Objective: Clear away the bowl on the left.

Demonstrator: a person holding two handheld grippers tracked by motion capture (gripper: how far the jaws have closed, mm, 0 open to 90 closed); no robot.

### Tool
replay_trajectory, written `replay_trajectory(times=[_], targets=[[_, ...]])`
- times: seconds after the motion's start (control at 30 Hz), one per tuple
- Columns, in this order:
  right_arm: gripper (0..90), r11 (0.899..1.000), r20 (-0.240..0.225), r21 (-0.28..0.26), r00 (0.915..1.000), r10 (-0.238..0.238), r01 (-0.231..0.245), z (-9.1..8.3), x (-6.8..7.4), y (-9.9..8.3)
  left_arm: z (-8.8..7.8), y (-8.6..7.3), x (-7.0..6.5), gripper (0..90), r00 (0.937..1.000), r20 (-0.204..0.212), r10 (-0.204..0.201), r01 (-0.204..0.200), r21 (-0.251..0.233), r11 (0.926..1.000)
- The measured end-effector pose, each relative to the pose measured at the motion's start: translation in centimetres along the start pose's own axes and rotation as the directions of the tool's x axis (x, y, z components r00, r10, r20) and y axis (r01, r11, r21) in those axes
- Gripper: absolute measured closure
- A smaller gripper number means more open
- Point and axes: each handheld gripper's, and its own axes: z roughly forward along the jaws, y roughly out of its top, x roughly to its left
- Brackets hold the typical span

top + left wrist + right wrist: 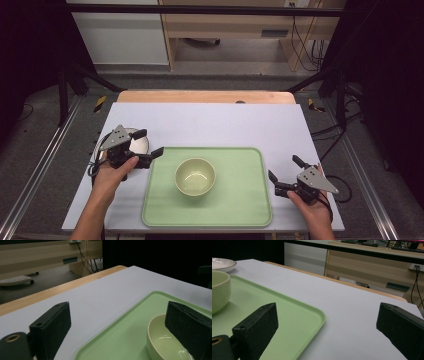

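A pale green tray (240, 200) lies on the white mat near the front edge, with an empty cream bowl (195, 176) left of its middle. My left gripper (148, 143) hovers open over the tray's far left corner, above a white plate (139, 144). In the left gripper view the open jaws frame the tray (120, 332) and the bowl (160, 342). My right gripper (285, 168) stands open just right of the tray. The right gripper view looks across the tray's corner (294, 322), with the bowl (219, 290) and the plate (222, 263) at the left.
The white mat (215, 122) covers a wooden table (200, 96). Black frame posts (62, 85) stand at both sides. Cables (340, 135) trail off the right edge. Wooden furniture (240, 25) stands beyond the table.
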Motion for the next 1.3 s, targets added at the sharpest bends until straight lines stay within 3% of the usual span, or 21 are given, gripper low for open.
replay_trajectory(times=[0.43, 0.97, 1.07, 1.3], targets=[[4.2, 1.0, 0.002, -0.001, 1.0, -0.001, 0.001, 0.0, 0.0, 0.0, -2.1, -0.9, 1.0, 3.6, 0.9993, -0.036, -0.003, 0.001, -0.044, 0.999], [4.2, 1.0, 0.004, 0.002, 1.0, 0.003, -0.003, 0.0, 0.0, 0.0, -2.8, -3.7, 2.0, 3.6, 0.9974, -0.067, 0.027, -0.028, -0.014, 0.9995], [4.2, 1.0, 0.003, -0.001, 1.0, 0.0, 0.0, 0.0, 0.0, 0.0, -3.0, -4.4, 2.4, 3.7, 0.9961, -0.087, 0.018, -0.018, -0.001, 0.9998], [4.2, 1.0, 0.003, 0.001, 1.0, 0.0, 0.0, 0.0, 0.0, 0.0, -3.6, -5.3, 2.5, 3.9, 0.9957, -0.091, 0.017, -0.019, -0.017, 0.9997]])
